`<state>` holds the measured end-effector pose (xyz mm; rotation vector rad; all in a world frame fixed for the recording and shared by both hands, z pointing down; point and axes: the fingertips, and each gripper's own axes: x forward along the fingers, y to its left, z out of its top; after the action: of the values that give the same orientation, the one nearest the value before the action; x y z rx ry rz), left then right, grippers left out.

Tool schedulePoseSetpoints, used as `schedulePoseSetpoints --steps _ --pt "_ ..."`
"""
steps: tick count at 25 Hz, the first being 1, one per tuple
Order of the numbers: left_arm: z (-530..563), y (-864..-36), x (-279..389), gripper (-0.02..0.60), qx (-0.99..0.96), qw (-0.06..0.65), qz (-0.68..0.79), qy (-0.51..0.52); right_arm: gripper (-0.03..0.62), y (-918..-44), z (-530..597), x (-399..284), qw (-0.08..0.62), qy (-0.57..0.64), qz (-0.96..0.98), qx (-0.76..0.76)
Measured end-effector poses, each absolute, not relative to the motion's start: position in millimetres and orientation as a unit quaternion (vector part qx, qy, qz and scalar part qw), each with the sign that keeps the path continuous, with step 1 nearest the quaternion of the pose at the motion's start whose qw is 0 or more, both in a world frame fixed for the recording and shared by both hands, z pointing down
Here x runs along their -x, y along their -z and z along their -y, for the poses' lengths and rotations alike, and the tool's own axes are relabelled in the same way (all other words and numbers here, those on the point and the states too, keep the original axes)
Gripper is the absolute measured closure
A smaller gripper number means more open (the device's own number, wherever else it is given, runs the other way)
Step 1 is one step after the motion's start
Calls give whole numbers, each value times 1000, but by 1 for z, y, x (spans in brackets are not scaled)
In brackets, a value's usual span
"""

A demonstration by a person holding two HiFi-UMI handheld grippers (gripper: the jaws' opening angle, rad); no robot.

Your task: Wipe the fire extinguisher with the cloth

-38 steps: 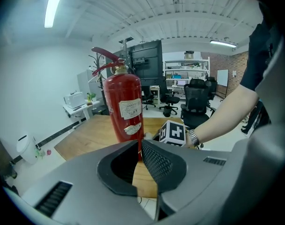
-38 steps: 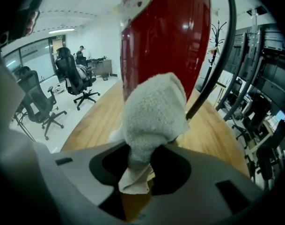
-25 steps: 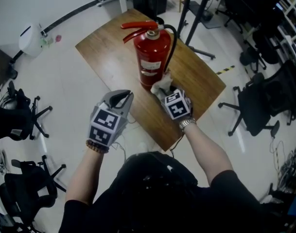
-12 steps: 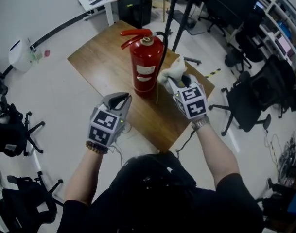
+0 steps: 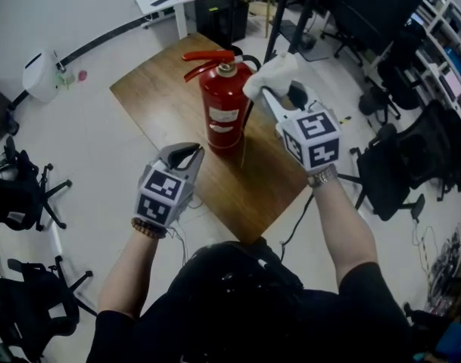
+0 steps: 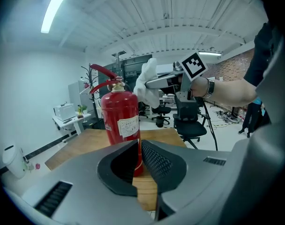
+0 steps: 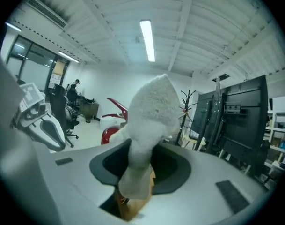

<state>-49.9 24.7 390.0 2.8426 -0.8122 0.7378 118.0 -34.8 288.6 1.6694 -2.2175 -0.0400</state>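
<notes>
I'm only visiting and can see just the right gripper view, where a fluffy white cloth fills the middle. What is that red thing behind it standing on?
Observer: It is a fire extinguisher, upright on a wooden table, as the head view shows.
Visitor: Does the other hand hold anything?
Observer: No. The left gripper has its fingers together with nothing between them, apart from the extinguisher.
Visitor: Where is my cloth against the extinguisher?
Observer: The right gripper holds the cloth high, beside the extinguisher's top, on its right in the head view.
</notes>
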Motion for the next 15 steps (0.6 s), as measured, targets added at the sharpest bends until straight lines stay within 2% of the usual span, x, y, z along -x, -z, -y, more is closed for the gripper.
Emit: schedulePoseSetpoints --steps 5,15 --pt "-18 -390 40 569 -920 57 299 -248 447 -278 55 -123 168 29 817 -552" --pt "-10 -402 25 569 -895 84 349 -263 448 -307 85 -118 197 25 855 -478"
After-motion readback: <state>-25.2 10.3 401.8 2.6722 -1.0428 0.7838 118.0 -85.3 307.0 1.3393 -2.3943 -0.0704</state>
